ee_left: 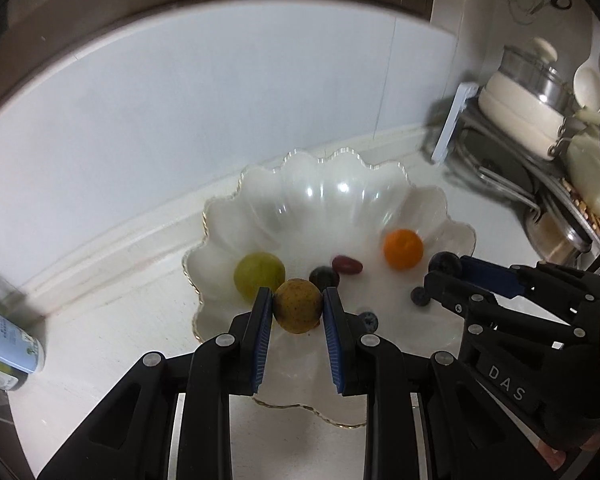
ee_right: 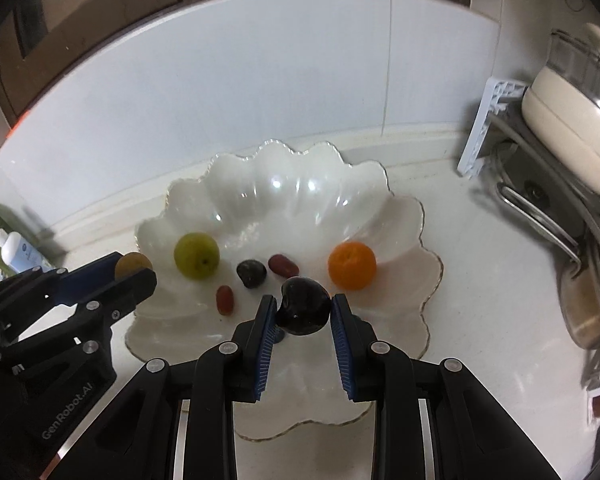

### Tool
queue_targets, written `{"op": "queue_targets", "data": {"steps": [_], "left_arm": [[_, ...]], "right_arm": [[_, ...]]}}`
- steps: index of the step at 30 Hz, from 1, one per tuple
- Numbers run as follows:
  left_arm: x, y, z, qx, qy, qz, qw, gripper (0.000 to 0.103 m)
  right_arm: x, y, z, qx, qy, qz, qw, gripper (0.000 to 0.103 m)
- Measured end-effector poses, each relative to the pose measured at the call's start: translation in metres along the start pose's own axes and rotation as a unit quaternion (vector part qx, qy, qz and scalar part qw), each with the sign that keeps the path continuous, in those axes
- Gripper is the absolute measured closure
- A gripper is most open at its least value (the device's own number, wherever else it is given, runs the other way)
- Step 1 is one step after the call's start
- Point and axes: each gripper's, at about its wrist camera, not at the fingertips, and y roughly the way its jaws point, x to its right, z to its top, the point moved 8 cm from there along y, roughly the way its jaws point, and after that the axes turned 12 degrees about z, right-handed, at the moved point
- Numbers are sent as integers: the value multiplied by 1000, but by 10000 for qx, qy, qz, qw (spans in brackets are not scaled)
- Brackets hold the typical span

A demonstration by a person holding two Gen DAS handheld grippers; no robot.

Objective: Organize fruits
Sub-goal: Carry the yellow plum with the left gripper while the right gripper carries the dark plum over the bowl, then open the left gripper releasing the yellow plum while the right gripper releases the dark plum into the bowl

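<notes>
Left wrist view, from the left edge inward: a white-and-blue bottle [ee_left: 13, 340] lies at the counter's edge, well apart from the scalloped white bowl [ee_left: 255, 188] that stands near the wall. Inside the bowl I see a green fruit [ee_left: 257, 274] at the left, then a dark plum [ee_left: 323, 277], a red grape [ee_left: 347, 265] just beside it, and an orange [ee_left: 403, 249] toward the right wall. My left gripper [ee_left: 298, 312] hangs over the near part of the bowl, its blue pads pressed on both sides of a speckled yellow-brown fruit [ee_left: 298, 305]. Two blueberries [ee_left: 420, 296] lie on the bowl floor to its right. My right gripper [ee_left: 446, 270] reaches in from the right with a dark fruit [ee_left: 444, 262] at its tip.

In the right wrist view, the left gripper [ee_right: 133, 270] enters at the left, above the bowl's left rim, the yellow-brown fruit [ee_right: 131, 264] pinched at its end. Further right lies a second red grape [ee_right: 224, 299]. The right gripper [ee_right: 304, 312] is narrow, clamped on the dark fruit [ee_right: 304, 306] above the bowl's near middle. At the far right, a cream pot [ee_right: 568, 120] with a glass lid sits on a rack.
</notes>
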Motion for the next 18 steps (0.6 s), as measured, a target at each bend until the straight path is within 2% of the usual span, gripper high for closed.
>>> {"op": "queue_targets", "data": {"steps": [12, 18], "left_arm": [[6, 36, -13, -650, 121, -14, 9978, 77], [6, 39, -15, -724, 169, 29, 9972, 76]], "right_arm": [[16, 30, -14, -537, 231, 47, 9983, 74], [15, 33, -15, -592, 281, 73, 9978, 73]]}}
